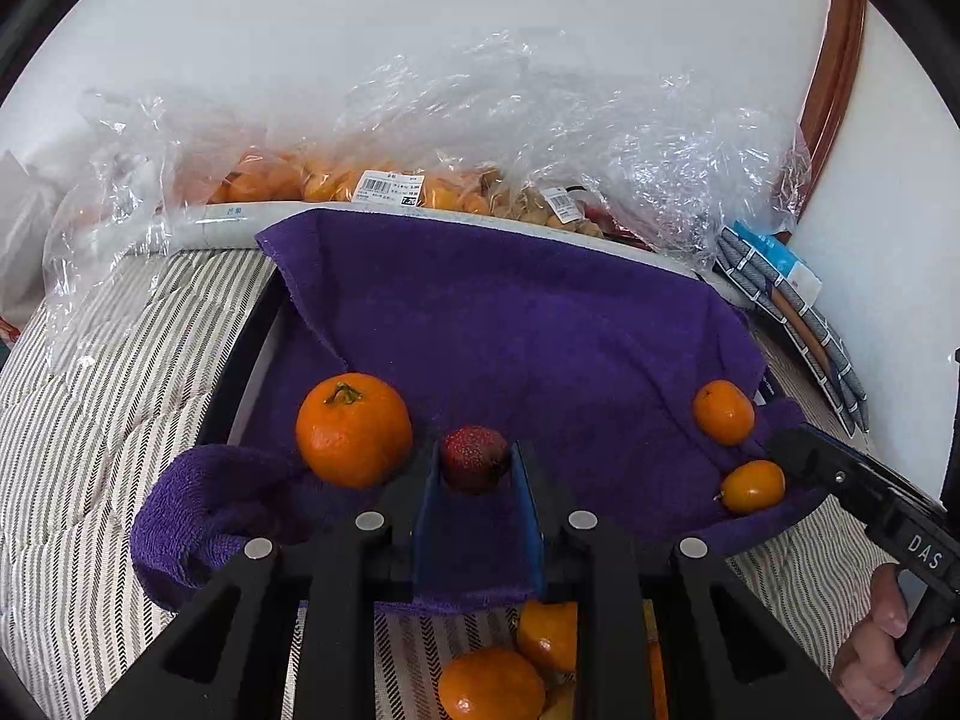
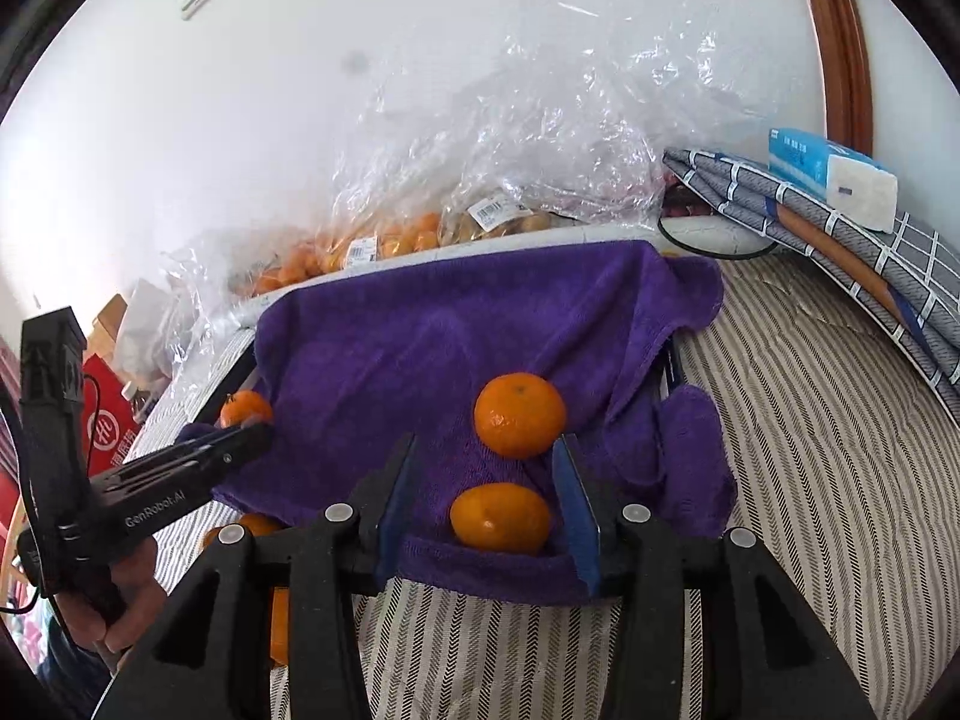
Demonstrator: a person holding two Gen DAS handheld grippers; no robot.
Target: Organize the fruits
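Observation:
A purple towel (image 1: 510, 324) lies over a tray on the striped bed. On it in the left wrist view sit a large mandarin (image 1: 354, 429), a dark red lychee (image 1: 474, 459) and two small oranges at the right (image 1: 723, 411) (image 1: 752, 485). My left gripper (image 1: 474, 468) is shut on the lychee. In the right wrist view my right gripper (image 2: 489, 462) is open, with an oval orange (image 2: 500, 517) between its fingers and a round orange (image 2: 519, 415) just beyond the tips. The left gripper's body (image 2: 180, 468) shows at the left, beside the large mandarin (image 2: 245, 408).
Clear plastic bags of oranges and other fruit (image 1: 384, 186) lie behind the towel along the white wall. Several oranges (image 1: 492, 684) lie below the towel's near edge. Folded checked bedding (image 2: 840, 240) with a tissue pack (image 2: 834, 177) sits at the right.

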